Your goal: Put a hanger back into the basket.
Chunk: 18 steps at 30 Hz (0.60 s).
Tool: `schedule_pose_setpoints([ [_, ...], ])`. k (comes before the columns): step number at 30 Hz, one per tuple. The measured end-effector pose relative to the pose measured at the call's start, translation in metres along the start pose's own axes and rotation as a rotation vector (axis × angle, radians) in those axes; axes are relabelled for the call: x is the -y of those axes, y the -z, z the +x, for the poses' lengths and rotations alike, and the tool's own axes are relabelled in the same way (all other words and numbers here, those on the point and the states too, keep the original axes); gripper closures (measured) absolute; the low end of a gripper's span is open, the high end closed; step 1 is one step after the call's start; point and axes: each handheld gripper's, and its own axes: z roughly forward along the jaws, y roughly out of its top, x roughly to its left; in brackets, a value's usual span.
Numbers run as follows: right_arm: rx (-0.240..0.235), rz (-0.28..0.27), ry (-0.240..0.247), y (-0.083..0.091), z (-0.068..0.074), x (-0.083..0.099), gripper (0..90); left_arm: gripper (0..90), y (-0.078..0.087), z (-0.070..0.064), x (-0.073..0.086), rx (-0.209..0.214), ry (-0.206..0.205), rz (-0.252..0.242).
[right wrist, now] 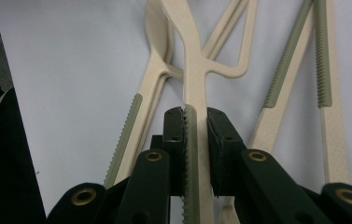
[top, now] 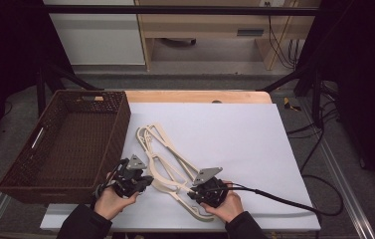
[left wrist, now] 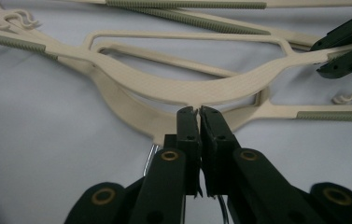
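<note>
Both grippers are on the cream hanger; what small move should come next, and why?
Probably a short, level lift with both. The left gripper pinches the top hanger at its neck and the right gripper clamps its ribbed arm, while it rests on other hangers beside the basket.

Lab: black frame (top: 175,10), trailing cables (top: 319,134), curtains.

Cream hangers (top: 167,162), three by best count since they overlap, lie on one bench (top: 254,149) beside one basket (top: 65,144); two hand-held grippers, left (top: 142,180) and right (top: 195,193).
</note>
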Motion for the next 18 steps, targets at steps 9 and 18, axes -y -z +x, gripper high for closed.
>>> schedule_pose_setpoints([
  [9,-0.016,-0.039,-0.025,0.009,-0.002,-0.003,79.3,48.5,0.021,0.003,-0.003,0.017,-0.014,-0.15],
  [18,-0.029,-0.076,-0.04,0.018,-0.006,-0.007,79.4,20.7,0.049,0.007,-0.008,0.02,-0.032,-0.302],
])
